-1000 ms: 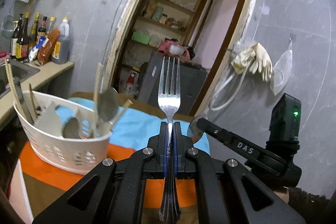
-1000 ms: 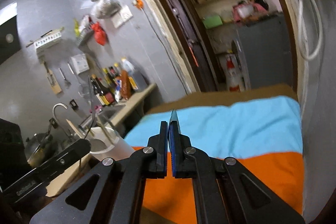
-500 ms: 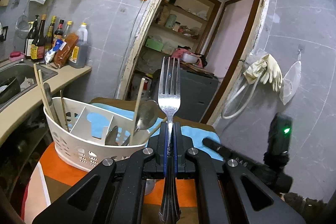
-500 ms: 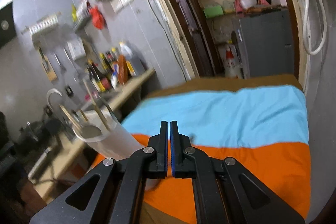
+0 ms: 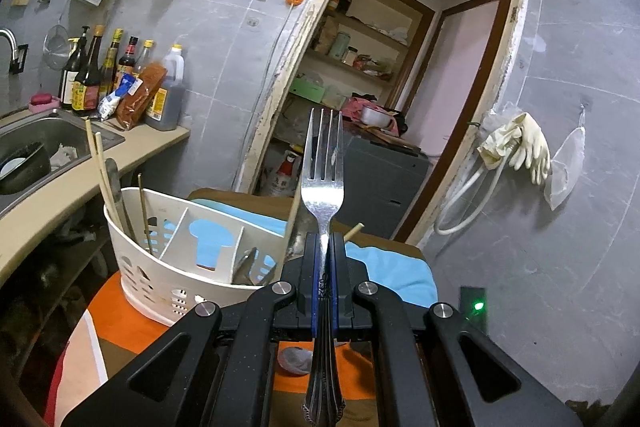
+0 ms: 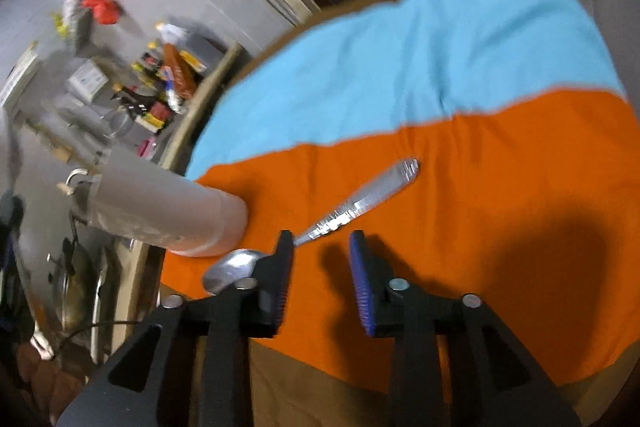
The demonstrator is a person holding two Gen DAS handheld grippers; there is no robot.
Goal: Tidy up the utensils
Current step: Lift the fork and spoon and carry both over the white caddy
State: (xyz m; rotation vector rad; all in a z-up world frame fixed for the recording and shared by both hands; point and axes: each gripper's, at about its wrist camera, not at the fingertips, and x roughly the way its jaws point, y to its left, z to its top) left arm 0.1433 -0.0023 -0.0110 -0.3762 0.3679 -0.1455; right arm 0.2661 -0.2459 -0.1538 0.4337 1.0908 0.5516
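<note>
A silver fork (image 5: 323,183) stands tines-up, clamped by its handle in my left gripper (image 5: 324,269), which is shut on it. Just left of it sits a white divided utensil basket (image 5: 160,275) with chopsticks (image 5: 102,171) and spoons inside. In the right wrist view a metal spoon (image 6: 352,207) lies on the orange part of the cloth (image 6: 500,187), bowl toward the lower left. My right gripper (image 6: 320,267) hovers over the spoon's neck with its jaws opening; the left finger (image 6: 280,267) overlaps the neck, and nothing is gripped.
The basket (image 6: 168,211) appears as a pale blurred shape left of the spoon. A blue cloth section (image 6: 400,67) covers the table's far half. A counter with a sink (image 5: 44,143) and bottles (image 5: 120,83) runs along the left. A doorway (image 5: 380,87) lies behind.
My right gripper dropped toward the cloth, tilted down and went from shut to open above the spoon. The left gripper, still holding the fork, shifted so the basket sits more centrally in its view.
</note>
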